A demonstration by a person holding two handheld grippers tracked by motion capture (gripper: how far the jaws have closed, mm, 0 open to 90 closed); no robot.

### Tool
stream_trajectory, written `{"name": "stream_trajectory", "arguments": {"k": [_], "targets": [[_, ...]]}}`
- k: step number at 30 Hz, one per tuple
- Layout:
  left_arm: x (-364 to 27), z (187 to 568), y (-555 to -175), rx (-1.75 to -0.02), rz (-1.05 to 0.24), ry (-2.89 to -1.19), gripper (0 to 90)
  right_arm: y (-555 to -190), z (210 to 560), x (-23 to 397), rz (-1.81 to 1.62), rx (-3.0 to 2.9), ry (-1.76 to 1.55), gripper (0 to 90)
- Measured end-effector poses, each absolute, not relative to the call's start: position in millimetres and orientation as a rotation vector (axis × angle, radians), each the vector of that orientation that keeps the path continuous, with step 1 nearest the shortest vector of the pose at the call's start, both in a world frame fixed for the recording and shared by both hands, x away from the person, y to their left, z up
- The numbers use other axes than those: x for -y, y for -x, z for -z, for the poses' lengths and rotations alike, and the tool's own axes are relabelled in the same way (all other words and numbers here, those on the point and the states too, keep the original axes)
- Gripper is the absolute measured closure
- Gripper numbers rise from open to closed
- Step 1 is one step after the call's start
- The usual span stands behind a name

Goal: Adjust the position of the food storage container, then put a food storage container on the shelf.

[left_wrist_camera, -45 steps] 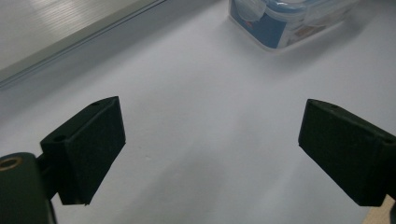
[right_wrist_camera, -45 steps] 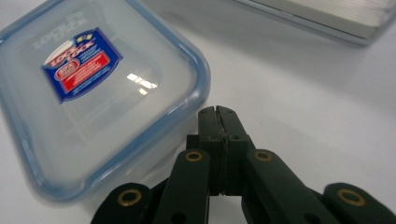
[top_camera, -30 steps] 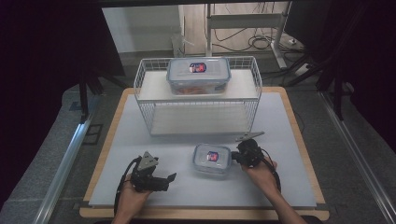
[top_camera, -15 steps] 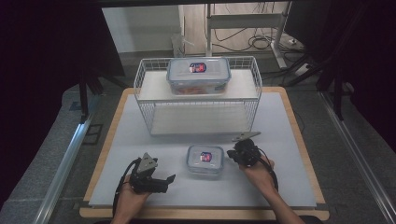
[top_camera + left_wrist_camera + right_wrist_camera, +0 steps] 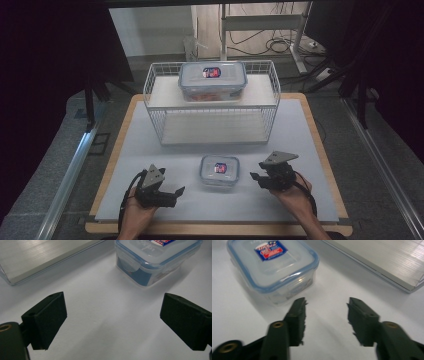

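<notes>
A small clear container [image 5: 219, 170] with a blue-rimmed lid and a red-and-blue label sits on the white mat between my two grippers. My right gripper [image 5: 256, 178] is to its right, a short gap away; its jaws have just been opening and nothing is between them. In the right gripper view the container [image 5: 272, 265] lies ahead and left of the open gripper [image 5: 327, 307]. My left gripper [image 5: 178, 191] rests low at the container's left, open and empty. The left gripper view puts the container [image 5: 160, 257] ahead to the right of the wide-set gripper [image 5: 113, 315].
A white wire rack [image 5: 161, 116] stands behind the small container, with a larger blue-rimmed container [image 5: 213, 80] on its top shelf. The rack's bottom shelf [image 5: 45, 257] [image 5: 387, 262] edges into both gripper views. The white mat [image 5: 310, 135] lies on a wooden table [image 5: 115, 150].
The small container slid slightly left while the right gripper was against it. The right gripper then drew back to the right and its jaws opened. The left gripper stayed put.
</notes>
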State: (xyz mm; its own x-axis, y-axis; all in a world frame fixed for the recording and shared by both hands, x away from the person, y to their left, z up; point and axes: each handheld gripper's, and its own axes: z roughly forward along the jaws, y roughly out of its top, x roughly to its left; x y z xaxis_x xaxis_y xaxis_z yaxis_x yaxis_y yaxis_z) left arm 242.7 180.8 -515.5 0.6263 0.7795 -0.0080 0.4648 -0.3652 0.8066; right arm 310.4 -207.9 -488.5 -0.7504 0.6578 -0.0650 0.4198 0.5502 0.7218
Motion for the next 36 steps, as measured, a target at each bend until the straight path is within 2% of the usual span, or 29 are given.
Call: {"name": "stream_trajectory", "arguments": {"k": [7,10,20,27,32,36], "targets": [[-179.0,517.0,-242.2,-0.949,-0.503,-2.033,5.8,-310.1,497.8,220.7,-1.038,-2.469,-0.884,21.9],[-178.8,518.2,-242.8,-0.951,-0.491,-2.029,5.7,-310.9,500.8,225.6,-1.042,-2.470,-0.918,15.7],[-176.8,518.7,-244.5,-0.986,-0.497,-2.064,5.7,-314.7,503.4,227.7,-1.058,-2.483,-0.937,9.0],[-172.2,517.4,-249.0,-1.034,-0.397,-2.100,2.7,-315.2,502.8,225.6,-1.078,-2.494,-0.890,1.9],[-168.8,511.9,-252.6,-1.034,-0.403,-2.117,0.5,-316.9,502.6,223.2,-1.072,-2.525,-0.885,1.4],[-168.9,507.3,-262.2,-1.012,-0.328,-2.092,3.0,-318.8,500.8,218.9,-1.102,-2.540,-0.909,1.8]]}}
